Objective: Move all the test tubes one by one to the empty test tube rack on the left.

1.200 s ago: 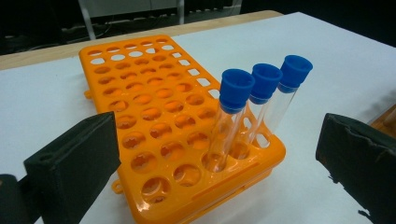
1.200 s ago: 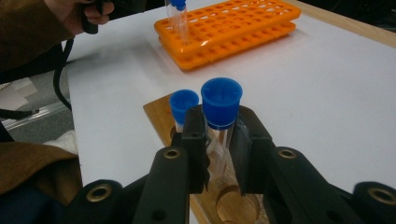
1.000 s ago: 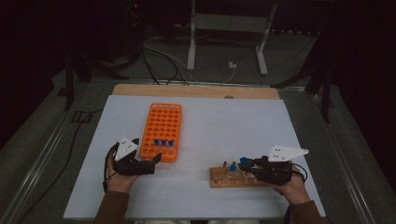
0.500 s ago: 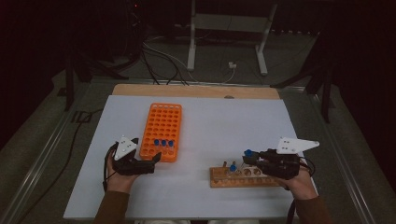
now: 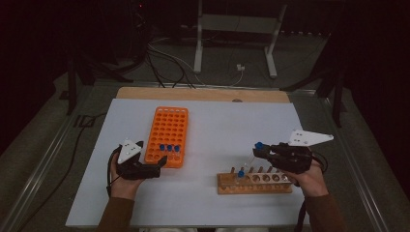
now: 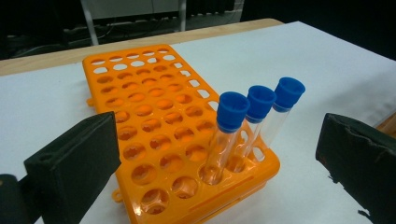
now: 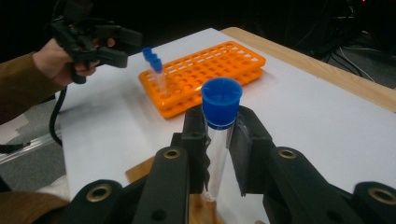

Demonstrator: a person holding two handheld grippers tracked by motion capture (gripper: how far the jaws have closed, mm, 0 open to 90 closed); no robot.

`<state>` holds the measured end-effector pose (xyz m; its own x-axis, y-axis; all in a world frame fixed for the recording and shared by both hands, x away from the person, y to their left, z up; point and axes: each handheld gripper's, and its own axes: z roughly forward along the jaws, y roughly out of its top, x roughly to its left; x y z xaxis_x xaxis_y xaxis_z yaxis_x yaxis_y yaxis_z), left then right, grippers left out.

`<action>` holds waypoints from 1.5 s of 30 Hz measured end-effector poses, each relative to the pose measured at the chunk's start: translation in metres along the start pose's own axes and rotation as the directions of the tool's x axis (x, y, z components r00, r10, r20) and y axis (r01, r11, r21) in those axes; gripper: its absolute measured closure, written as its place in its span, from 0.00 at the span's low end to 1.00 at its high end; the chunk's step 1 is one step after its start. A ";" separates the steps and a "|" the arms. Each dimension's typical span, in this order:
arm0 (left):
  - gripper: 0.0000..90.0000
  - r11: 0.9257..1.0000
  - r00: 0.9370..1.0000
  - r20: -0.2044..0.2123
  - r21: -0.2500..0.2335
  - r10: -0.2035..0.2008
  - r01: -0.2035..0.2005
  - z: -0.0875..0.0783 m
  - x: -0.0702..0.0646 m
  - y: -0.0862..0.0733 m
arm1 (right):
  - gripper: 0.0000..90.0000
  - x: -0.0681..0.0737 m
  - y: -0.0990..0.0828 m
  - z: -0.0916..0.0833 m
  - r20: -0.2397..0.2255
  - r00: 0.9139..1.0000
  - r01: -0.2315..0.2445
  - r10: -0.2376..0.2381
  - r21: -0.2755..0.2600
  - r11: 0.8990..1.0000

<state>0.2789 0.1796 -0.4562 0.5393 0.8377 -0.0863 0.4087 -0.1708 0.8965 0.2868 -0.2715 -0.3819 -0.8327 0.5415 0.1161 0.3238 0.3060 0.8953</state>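
The right gripper point(image 5: 258, 151) is clamped on a clear test tube with a blue cap point(image 7: 219, 135): in the right gripper view its two black jaws press on the glass from both sides just under the cap, and the tube runs down between them toward the wooden rack. In the high view the tube point(image 5: 249, 162) hangs tilted above the left part of the wooden test tube rack point(image 5: 255, 183), cap up and away from the person, lower end near the rack's row of holes; whether the tip is clear of the hole cannot be told. The rack lies near the table's front edge, toward the right corner, and one more blue-capped tube point(image 5: 240, 175) stands in its left part. The right hand point(image 5: 309, 176) grasps the gripper from behind, with the forearm coming in from the bottom edge and the gripper pointing left across the table.

The left gripper point(image 5: 157, 166) rests low by the front left part of the white table point(image 5: 232, 125), held in the left hand point(image 5: 123, 181) and aimed right at the front end of the orange tube rack point(image 5: 168, 136). Its jaws stand wide apart with nothing between the pads. Three blue-capped tubes point(image 6: 254, 121) stand upright in the orange rack's nearest row.
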 end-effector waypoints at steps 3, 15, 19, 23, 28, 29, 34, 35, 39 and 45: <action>0.01 1.000 1.000 0.015 -0.001 0.000 0.000 0.000 -0.002 0.003 | 0.85 0.000 0.006 0.009 0.006 1.000 0.003 -0.003 -0.004 1.000; 0.01 0.997 0.993 0.106 -0.060 0.046 -0.040 0.000 -0.019 0.022 | 0.85 0.012 0.032 0.054 -0.008 0.999 0.035 -0.035 0.016 0.999; 0.01 0.995 0.991 0.110 -0.083 0.070 -0.061 0.002 -0.026 0.029 | 0.85 0.016 0.038 0.064 -0.020 0.999 0.039 -0.038 0.022 0.999; 0.01 0.995 0.990 0.126 -0.093 0.058 -0.047 0.007 -0.033 0.036 | 0.85 0.019 0.042 0.072 -0.028 0.999 0.034 -0.033 0.023 0.999; 0.01 0.997 0.989 0.132 -0.063 0.060 -0.052 0.016 -0.042 0.042 | 0.85 0.021 0.043 0.081 -0.039 0.999 0.033 -0.031 0.036 0.999; 0.01 0.997 0.989 0.135 -0.060 0.062 -0.055 0.018 -0.043 0.043 | 0.85 0.022 0.043 0.083 -0.041 0.999 0.032 -0.030 0.039 0.999; 0.01 0.996 0.984 0.163 -0.052 0.076 -0.068 0.026 -0.052 0.047 | 0.85 0.023 0.047 0.088 -0.050 0.998 0.027 -0.025 0.038 0.999; 0.01 0.997 0.982 0.173 -0.048 0.075 -0.068 0.028 -0.054 0.047 | 0.85 0.023 0.047 0.089 -0.049 0.998 0.026 -0.024 0.039 0.999; 0.02 0.996 0.976 0.196 -0.044 0.091 -0.083 0.034 -0.061 0.048 | 0.85 0.025 0.051 0.095 -0.052 0.998 0.024 -0.022 0.041 0.999; 0.08 0.993 0.972 0.208 -0.047 0.112 -0.104 0.039 -0.071 0.051 | 0.85 0.031 0.055 0.105 -0.065 0.998 0.028 -0.025 0.048 0.998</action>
<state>0.2901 0.0916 -0.4214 0.7228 0.6871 -0.0741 0.3153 -0.2325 0.9201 0.3259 -0.1562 -0.3744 -0.8677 0.4821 0.1216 0.3218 0.3582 0.8764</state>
